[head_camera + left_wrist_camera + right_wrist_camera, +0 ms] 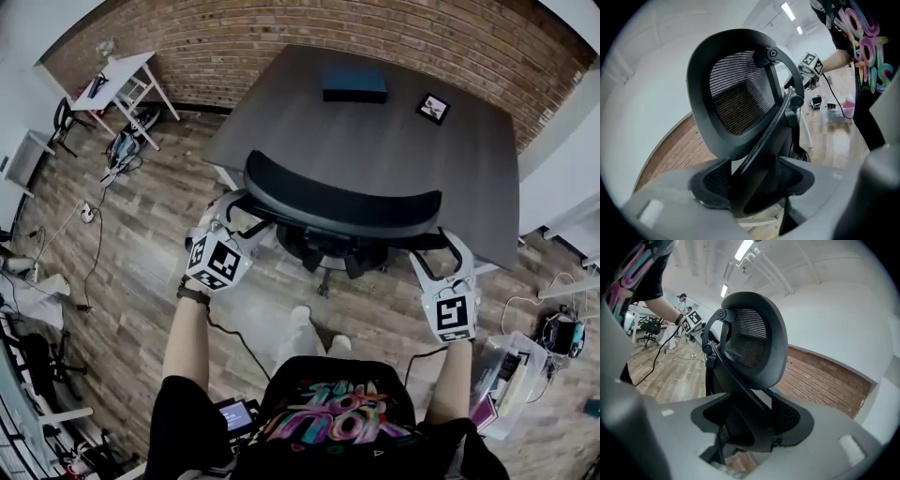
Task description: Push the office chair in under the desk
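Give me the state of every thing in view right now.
office chair: upright, backrest at the near edge of the desk, gripped on both sides.
left gripper: shut on the office chair's back frame.
right gripper: shut on the office chair's back frame.
desk: bears a dark box.

Office chair (pixel 342 211) is blocking the near edge of the desk (pixel 375 150), with its backrest spanning most of that edge. Wood floor (pixel 159 234) left of the desk is lying open. A plastic bin (pixel 497 356) is crowding the floor right of the desk.
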`<state>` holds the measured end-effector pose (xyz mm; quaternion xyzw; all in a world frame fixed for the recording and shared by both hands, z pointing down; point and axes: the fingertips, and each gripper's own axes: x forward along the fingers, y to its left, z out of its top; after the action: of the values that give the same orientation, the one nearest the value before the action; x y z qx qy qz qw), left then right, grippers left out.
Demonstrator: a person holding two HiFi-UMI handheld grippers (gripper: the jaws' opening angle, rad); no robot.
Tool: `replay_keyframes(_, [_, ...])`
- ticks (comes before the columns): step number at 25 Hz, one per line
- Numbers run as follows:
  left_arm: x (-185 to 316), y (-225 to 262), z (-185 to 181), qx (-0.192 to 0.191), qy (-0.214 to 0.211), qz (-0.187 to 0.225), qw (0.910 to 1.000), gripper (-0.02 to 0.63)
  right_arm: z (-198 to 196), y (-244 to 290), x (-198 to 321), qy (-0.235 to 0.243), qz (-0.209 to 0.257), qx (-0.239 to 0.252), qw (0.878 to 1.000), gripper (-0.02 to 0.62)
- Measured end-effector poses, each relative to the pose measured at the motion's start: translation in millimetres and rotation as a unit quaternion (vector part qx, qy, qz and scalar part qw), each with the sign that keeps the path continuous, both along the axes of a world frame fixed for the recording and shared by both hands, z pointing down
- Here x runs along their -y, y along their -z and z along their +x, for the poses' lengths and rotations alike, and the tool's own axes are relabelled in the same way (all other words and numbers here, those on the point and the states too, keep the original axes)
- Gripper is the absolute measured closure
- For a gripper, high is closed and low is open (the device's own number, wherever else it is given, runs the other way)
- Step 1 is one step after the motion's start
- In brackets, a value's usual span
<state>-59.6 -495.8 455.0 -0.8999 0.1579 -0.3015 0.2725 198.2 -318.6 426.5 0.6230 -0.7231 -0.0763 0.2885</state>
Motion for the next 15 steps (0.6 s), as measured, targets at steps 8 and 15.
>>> replay_keyframes(8, [51, -1, 4, -0.003, -0.038, 0.005, 0.9993, 0.308, -12, 1, 33, -0.031, 0.006, 0.003, 1.0, 0.324])
replay_keyframes(15, [77, 4, 0, -0.008, -0.081, 0.009, 0.9967, 0.308, -27, 4, 46, -0.063, 0.005, 0.003, 0.998, 0.321])
